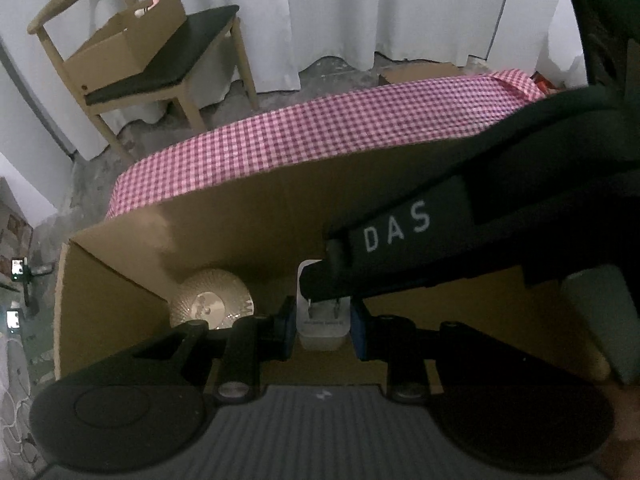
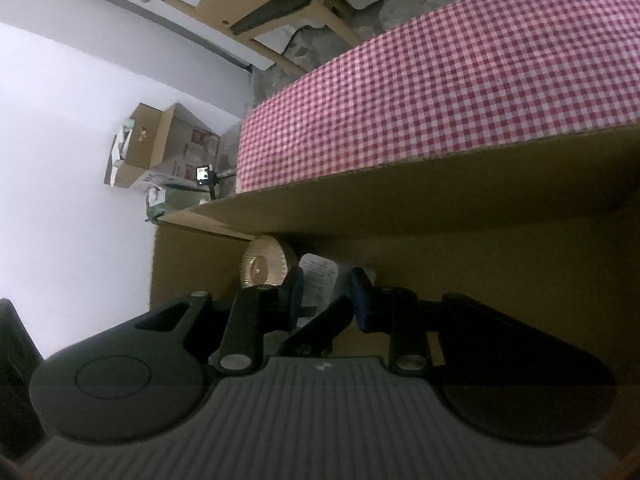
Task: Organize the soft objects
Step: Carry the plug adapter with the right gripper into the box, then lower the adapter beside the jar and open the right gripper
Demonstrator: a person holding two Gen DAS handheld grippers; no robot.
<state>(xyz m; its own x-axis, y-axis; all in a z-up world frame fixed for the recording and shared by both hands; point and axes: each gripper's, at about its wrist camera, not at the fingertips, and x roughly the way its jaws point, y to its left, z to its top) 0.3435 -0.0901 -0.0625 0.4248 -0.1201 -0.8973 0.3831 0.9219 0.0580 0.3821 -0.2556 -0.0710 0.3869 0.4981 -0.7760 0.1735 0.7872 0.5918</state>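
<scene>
Both tongs reach down into an open cardboard box [image 1: 248, 216] that sits on the worktop, which is covered with a red-and-white checked cloth [image 1: 320, 128]. Left tongs [image 1: 323, 330]: blue-padded fingers [image 1: 285, 328] close on either side of a white plug adapter [image 1: 322, 320], prongs facing the camera; the pads appear to touch its sides, so the tongs are pinching it. The adapter is low inside the box, near the far wall. Just left of it lies a round, ribbed, cream-coloured object [image 1: 211, 300] in the box's corner; what it is made of cannot be told. The right tool crosses the left wrist view as a dark body marked "DAS" [image 1: 396, 226], its tip just above the adapter. Right tongs [image 2: 327, 298]: fingers [image 2: 362, 296] set a little apart, flanking a white labelled item [image 2: 319, 280]; contact is not clear, so whether they grip cannot be told. A dark bar of the other tool [image 2: 316, 332] lies between the fingers. The cream round object [image 2: 266, 266] sits just left of that item. Beyond the worktop, a wooden chair [image 1: 132, 60] carries a second cardboard box [image 1: 128, 44]; white curtains [image 1: 360, 12] hang behind.
</scene>
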